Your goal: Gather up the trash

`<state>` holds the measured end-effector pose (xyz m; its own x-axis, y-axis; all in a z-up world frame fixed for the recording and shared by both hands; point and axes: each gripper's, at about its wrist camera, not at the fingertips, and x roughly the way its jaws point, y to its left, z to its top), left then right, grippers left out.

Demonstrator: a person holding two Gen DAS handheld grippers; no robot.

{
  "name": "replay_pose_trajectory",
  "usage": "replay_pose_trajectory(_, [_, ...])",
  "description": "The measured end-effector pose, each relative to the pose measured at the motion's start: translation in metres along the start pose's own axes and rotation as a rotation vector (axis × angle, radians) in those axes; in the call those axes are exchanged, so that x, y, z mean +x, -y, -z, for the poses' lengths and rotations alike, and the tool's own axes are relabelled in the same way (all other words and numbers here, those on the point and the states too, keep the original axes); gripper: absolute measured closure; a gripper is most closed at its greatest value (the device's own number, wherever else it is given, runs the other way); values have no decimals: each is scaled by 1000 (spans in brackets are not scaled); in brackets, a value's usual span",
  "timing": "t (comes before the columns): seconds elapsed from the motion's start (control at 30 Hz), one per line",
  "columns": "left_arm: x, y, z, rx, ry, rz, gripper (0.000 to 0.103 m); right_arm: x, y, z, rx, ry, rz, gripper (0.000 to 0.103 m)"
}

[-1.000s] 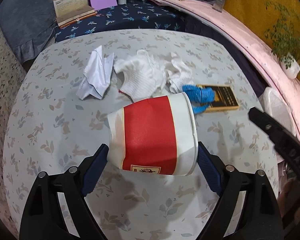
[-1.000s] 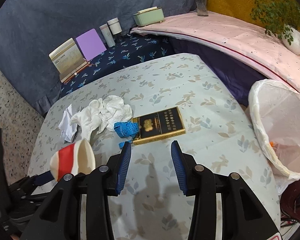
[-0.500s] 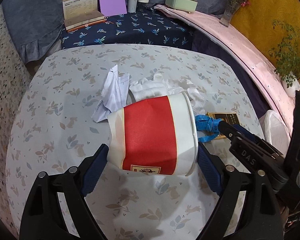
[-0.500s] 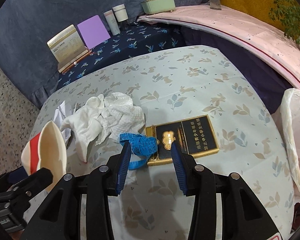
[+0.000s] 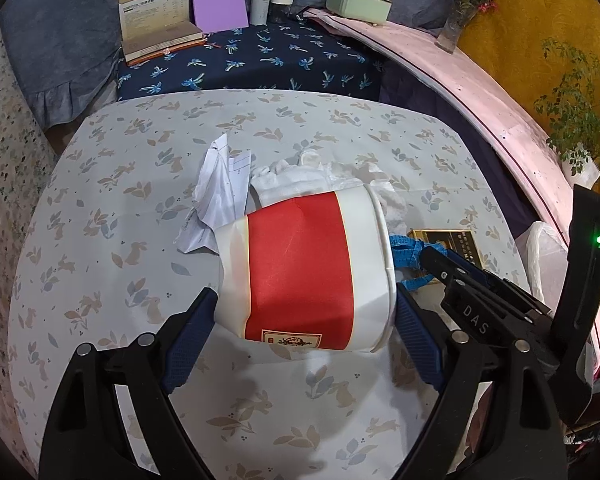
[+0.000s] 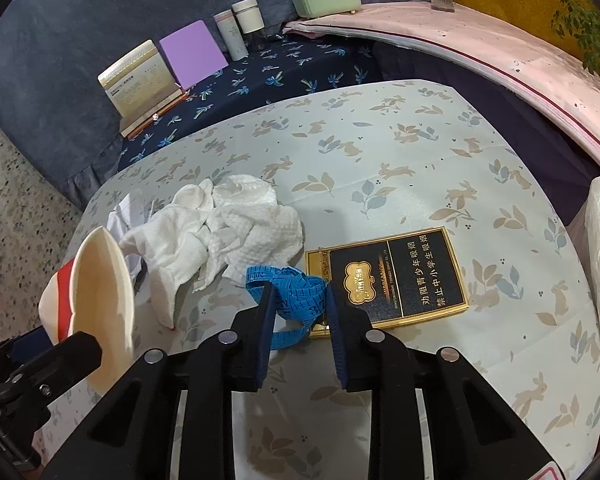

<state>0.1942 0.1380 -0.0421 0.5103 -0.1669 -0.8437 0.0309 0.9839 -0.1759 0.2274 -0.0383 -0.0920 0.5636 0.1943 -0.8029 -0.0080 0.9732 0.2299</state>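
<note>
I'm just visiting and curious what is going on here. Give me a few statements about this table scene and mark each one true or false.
1. The left gripper holds a red and white paper cup on its side. True.
2. The right gripper is closing around the black and gold box. False: its jaws are closing with the blue measuring tape between them; the box lies beside it.
3. The white cloth sits inside the cup. False: it lies crumpled on the table.
4. A purple board stands beyond the table. True.
5. A crumpled paper lies next to the cloth. True.
</note>
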Motion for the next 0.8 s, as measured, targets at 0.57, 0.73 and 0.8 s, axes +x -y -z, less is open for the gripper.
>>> replay_pose_trajectory(0.57, [-36,70,-5,105,71,81,20,-114,39,-21,75,238,12,81])
replay_pose_trajectory(0.73, [-46,110,-5,164,90,135,20,-159,71,-23,118,313,50,81])
replay_pose_trajectory(0.8, [-49,127,-5,190,95,160,20,-175,85,-22,136,338,68,81])
